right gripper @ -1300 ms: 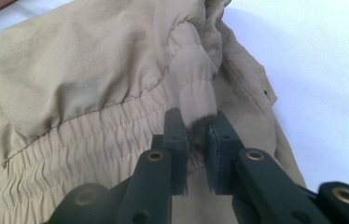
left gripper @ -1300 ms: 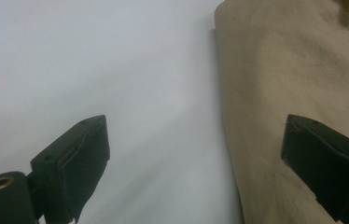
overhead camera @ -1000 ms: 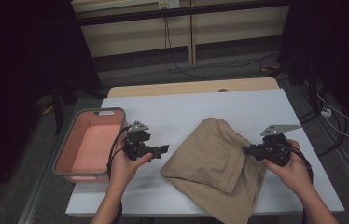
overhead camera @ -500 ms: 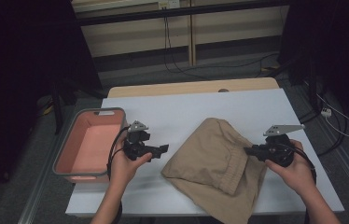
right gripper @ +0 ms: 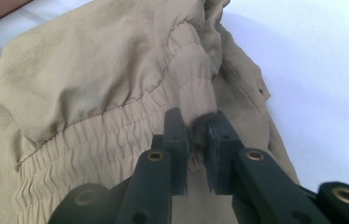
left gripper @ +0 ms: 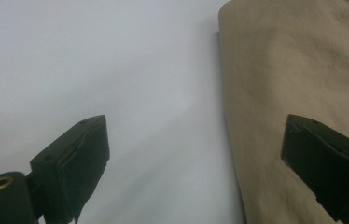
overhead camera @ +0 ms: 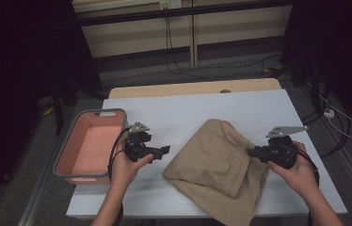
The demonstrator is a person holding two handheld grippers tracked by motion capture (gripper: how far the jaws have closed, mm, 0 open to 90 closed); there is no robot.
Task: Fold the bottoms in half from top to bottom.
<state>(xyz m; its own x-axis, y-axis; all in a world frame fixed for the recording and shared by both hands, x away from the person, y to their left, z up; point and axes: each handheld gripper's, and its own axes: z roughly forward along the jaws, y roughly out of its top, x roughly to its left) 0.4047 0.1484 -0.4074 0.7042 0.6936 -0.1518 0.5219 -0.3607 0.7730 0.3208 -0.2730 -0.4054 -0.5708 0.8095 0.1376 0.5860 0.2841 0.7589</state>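
Note:
A tan garment with an elastic waistband (overhead camera: 216, 162) lies crumpled on the white table (overhead camera: 188, 110), right of centre. My right gripper (overhead camera: 250, 152) is at its right edge, shut on a fold of the waistband (right gripper: 196, 100); the cloth is pinched between the black jaws in the right gripper view. My left gripper (overhead camera: 165, 150) hovers just left of the garment, jaws wide open, nothing between them. In the left gripper view the garment's edge (left gripper: 275, 88) lies ahead on the right, the bare table on the left.
A pink bin with a grey rim (overhead camera: 73, 143) stands at the table's left edge, next to my left hand. Cables run on the floor beyond the far edge and at the right. The garment's lower corner hangs near the front edge.
My right gripper has shifted slightly to the right with the waistband in it. The left gripper has stayed in place.

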